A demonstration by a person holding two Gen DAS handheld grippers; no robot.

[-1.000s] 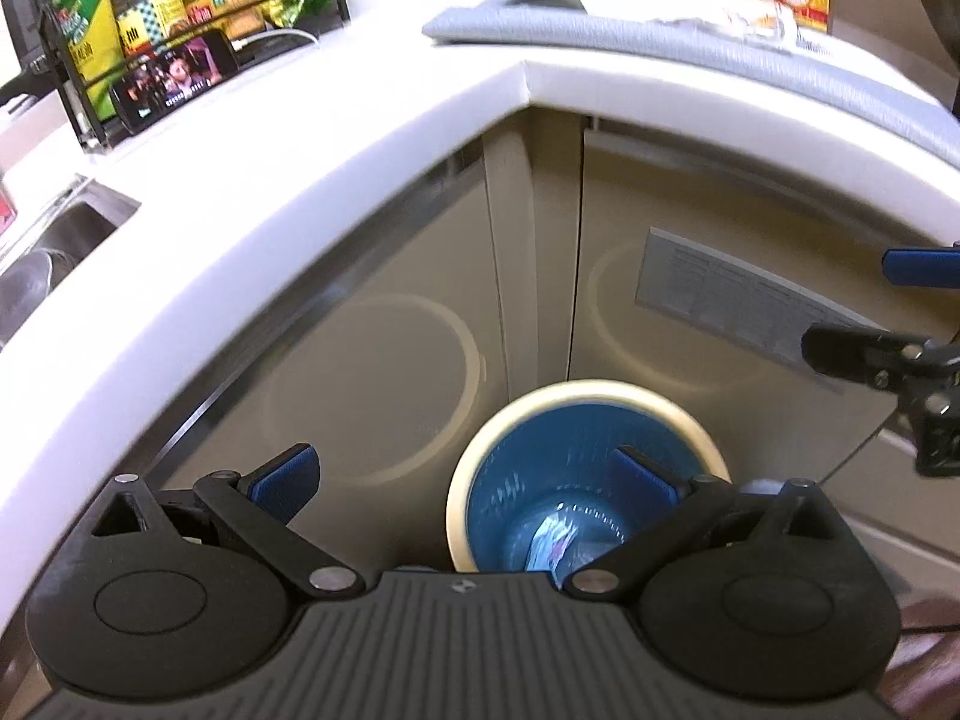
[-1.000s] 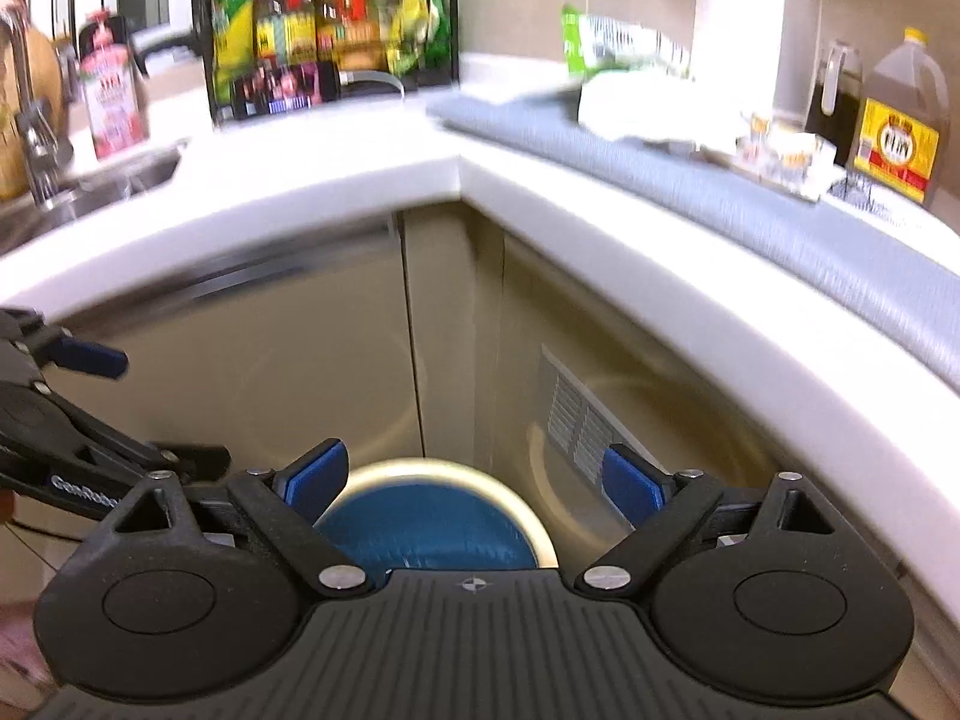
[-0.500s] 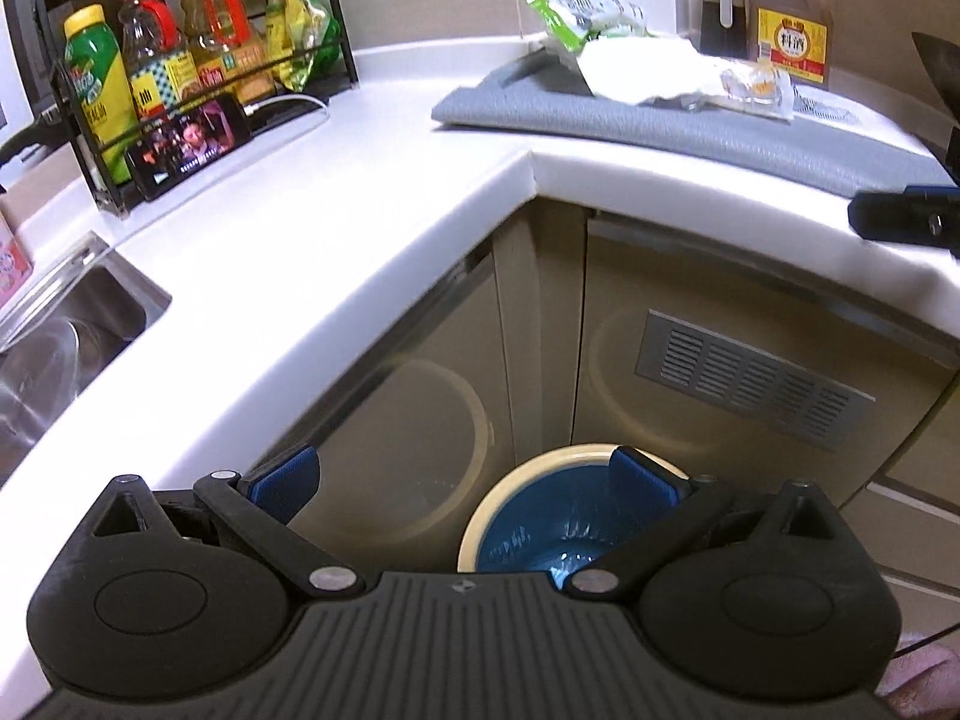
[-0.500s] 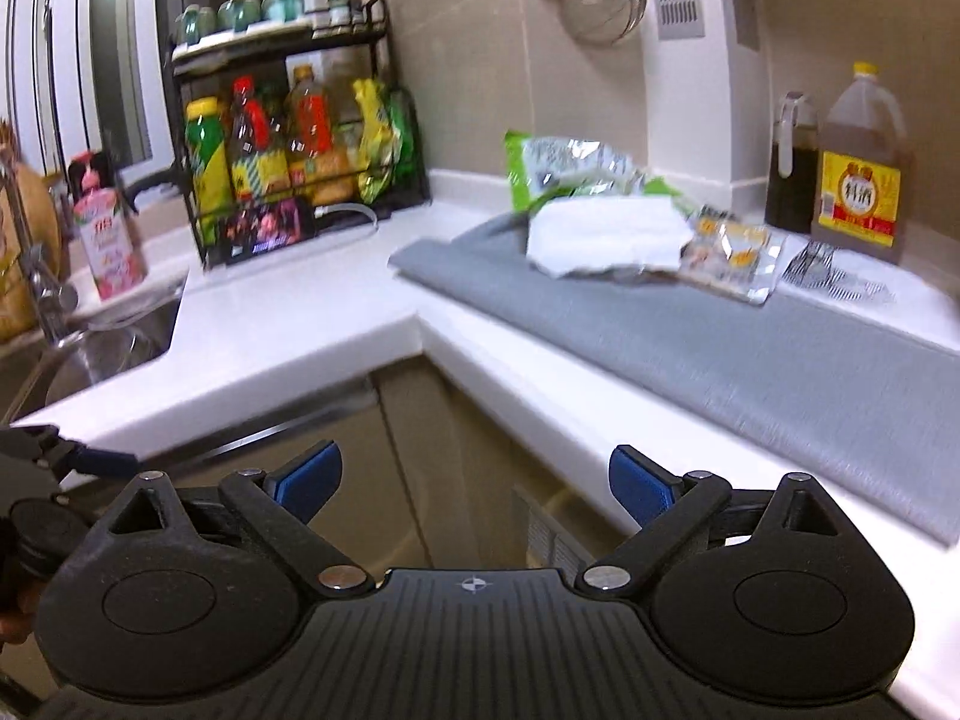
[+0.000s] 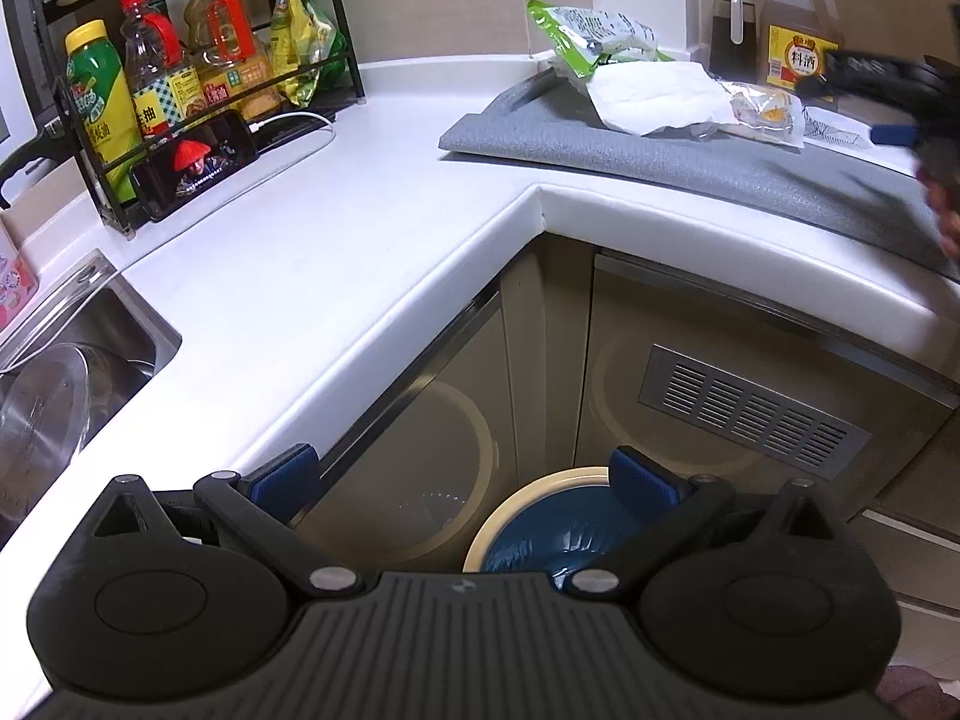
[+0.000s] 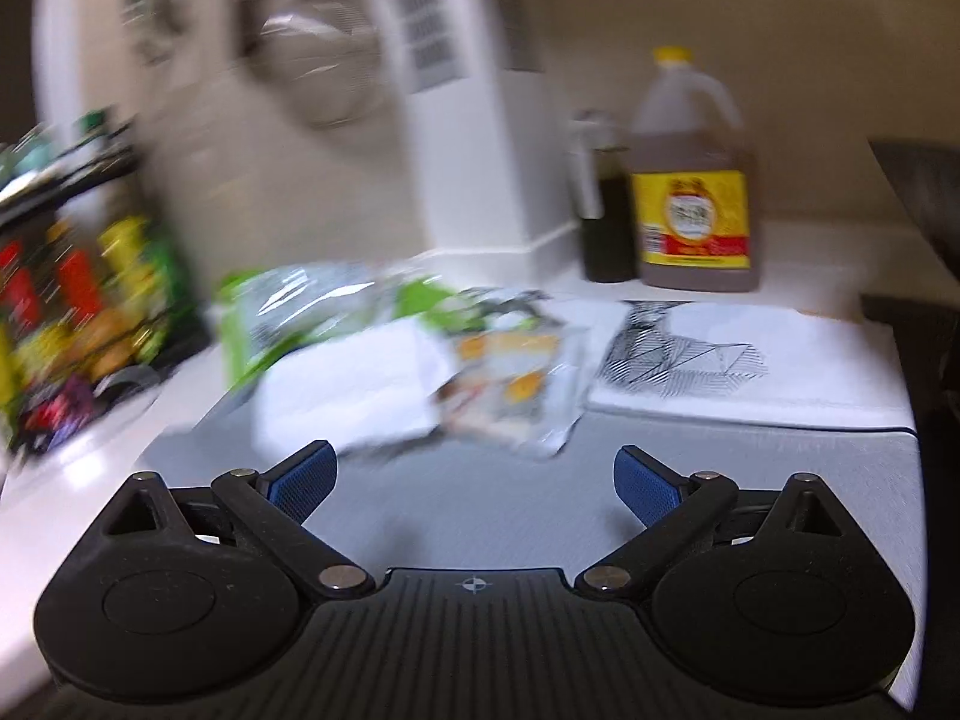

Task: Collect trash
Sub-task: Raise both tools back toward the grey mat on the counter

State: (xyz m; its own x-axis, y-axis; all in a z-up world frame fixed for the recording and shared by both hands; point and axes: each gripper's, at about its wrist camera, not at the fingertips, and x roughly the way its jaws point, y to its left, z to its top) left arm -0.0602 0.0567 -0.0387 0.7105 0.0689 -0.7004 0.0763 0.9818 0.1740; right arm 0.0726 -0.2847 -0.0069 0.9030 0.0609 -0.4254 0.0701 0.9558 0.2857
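Trash lies on a grey mat [image 5: 708, 171] on the counter: a green snack bag [image 5: 591, 27], a white paper wrapper [image 5: 654, 96] and a clear yellow-printed wrapper [image 5: 765, 111]. The right wrist view shows them blurred: green bag [image 6: 288, 312], white wrapper [image 6: 354, 390], clear wrapper [image 6: 510, 390]. My right gripper [image 6: 474, 483] is open and empty above the mat, just short of them; it also shows in the left wrist view [image 5: 888, 96]. My left gripper [image 5: 465, 477] is open and empty above the blue-lined trash bin [image 5: 540, 516] on the floor.
A rack of bottles [image 5: 180, 78] and a phone [image 5: 195, 162] stand at the counter's back left, a sink [image 5: 66, 372] at far left. An oil jug [image 6: 693, 180] and dark bottle [image 6: 606, 216] stand behind the mat, beside a patterned paper [image 6: 690, 360].
Both grippers rose from the bin. My right gripper swung up over the counter toward the trash on the mat. My left gripper lifted slightly, the bin now lower in view.
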